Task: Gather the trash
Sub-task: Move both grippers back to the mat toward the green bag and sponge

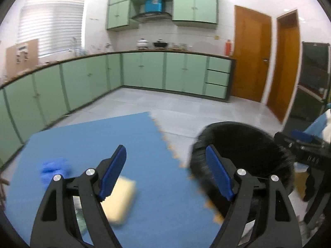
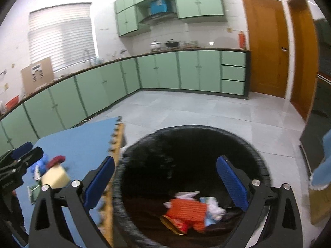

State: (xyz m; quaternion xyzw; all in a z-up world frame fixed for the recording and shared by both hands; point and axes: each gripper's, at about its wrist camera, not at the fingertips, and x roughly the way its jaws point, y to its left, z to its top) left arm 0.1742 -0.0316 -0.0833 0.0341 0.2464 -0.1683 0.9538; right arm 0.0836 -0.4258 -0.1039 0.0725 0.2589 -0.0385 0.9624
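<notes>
Standing wide and empty, the left claw (image 1: 165, 171) hangs over the blue mat (image 1: 86, 144), and the right claw (image 2: 165, 184), just as open, hangs over the black bin (image 2: 258, 157), which sits beside the mat so scraps drop straight in. One orange wrapper (image 2: 186, 212) and some white paper (image 2: 215, 208) are binned. One yellow sponge (image 1: 122, 200), one blue glove (image 1: 53, 169) and one dark red scrap (image 2: 55, 160) wait on the mat.

bin (image 2: 186, 144) right of mat (image 1: 103, 140) | wrappers (image 2: 186, 212) in bin | sponge (image 1: 122, 200) on mat — cabinets (image 1: 144, 72) behind
</notes>
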